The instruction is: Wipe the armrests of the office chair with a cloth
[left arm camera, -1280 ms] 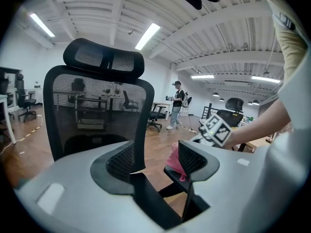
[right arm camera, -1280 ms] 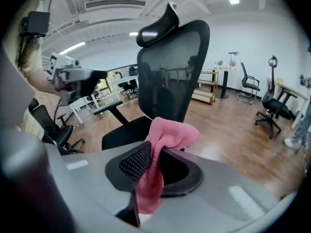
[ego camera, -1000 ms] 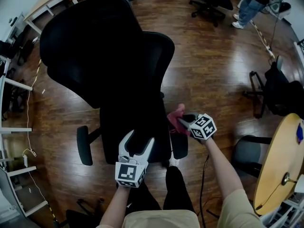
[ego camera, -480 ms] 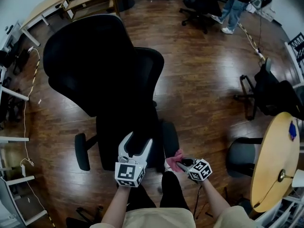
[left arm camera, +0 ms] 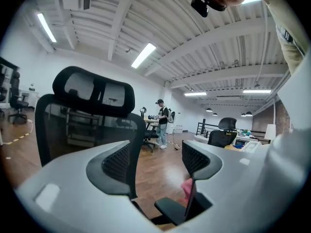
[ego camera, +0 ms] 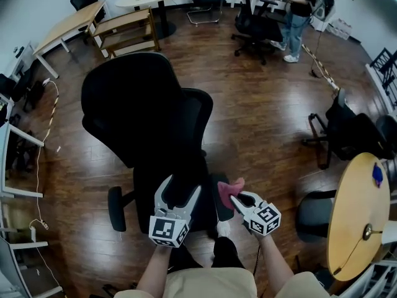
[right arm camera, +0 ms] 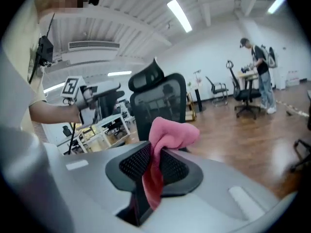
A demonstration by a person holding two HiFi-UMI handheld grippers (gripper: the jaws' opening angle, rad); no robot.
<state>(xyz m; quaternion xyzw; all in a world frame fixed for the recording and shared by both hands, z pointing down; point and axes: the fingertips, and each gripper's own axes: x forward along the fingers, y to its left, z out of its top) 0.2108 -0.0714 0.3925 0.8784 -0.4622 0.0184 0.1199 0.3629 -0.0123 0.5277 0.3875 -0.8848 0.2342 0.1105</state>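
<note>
Two hand-held grippers are shown before a black office chair (ego camera: 142,110), which stands on a wooden floor (ego camera: 267,117) with its backrest turned away from the person.

Left gripper (ego camera: 179,190): it is held level over the rear of the seat on a nearly straight forearm (ego camera: 155,269), with its marker cube (ego camera: 169,228) nearest the body. In the left gripper view, the left gripper's (left arm camera: 155,161) jaws are spread wide and nothing is held between them. Only the floor, one armrest and a scrap of pink are seen through the gap.

Right gripper (ego camera: 237,198): it is angled inward and forward from the other forearm (ego camera: 276,266). In the right gripper view, the right gripper's (right arm camera: 153,166) jaws are pressed together on a pink cloth (right arm camera: 170,132). One fold is bunched above the jaw tips and another hangs down between them.

Cloth position: in the head view the pink cloth (ego camera: 227,190) lies over the armrest at the right of the chair (ego camera: 221,211). Whether the cloth touches the pad cannot be told. The armrest at the left of the chair (ego camera: 115,208) is well apart from both grippers.

Background: a standing person (ego camera: 298,17) is seen at far desks, and a round wooden table (ego camera: 360,210) at the right edge.
</note>
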